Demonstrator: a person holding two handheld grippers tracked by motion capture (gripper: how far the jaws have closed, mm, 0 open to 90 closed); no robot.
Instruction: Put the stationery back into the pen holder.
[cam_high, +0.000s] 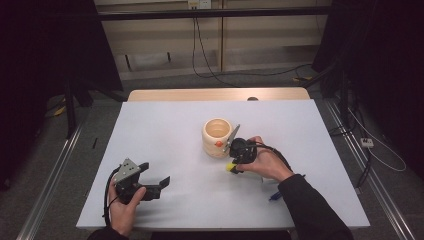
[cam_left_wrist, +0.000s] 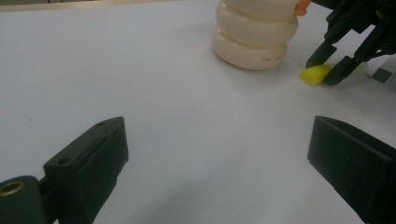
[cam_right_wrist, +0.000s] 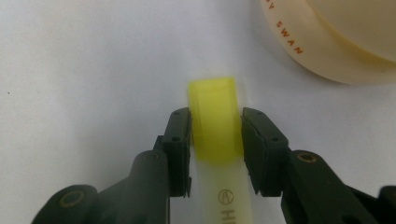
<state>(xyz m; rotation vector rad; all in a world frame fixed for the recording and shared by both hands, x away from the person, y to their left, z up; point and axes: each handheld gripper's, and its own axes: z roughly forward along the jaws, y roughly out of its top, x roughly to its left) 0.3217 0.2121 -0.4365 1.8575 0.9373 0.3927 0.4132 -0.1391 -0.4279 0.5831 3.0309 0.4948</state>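
A highlighter with a yellow cap (cam_right_wrist: 215, 107) lies on the white table (cam_high: 165, 130), just in front of a cream ribbed mug (cam_high: 217, 137). My right gripper (cam_right_wrist: 215, 113) points down at it, with both pads set against the sides of the cap. The left gripper view shows the same grip: the right gripper (cam_left_wrist: 324, 71) straddles the yellow cap (cam_left_wrist: 315, 74) beside the mug (cam_left_wrist: 254, 32). My left gripper (cam_high: 156, 172) rests low at the table's front left, jaws wide open with nothing between them.
A small orange piece (cam_high: 218, 144) sits on the mug's side. A blue object (cam_high: 274, 196) lies by the person's right sleeve. A strip of wood (cam_high: 215, 94) runs along the table's far edge, with cables on the floor beyond.
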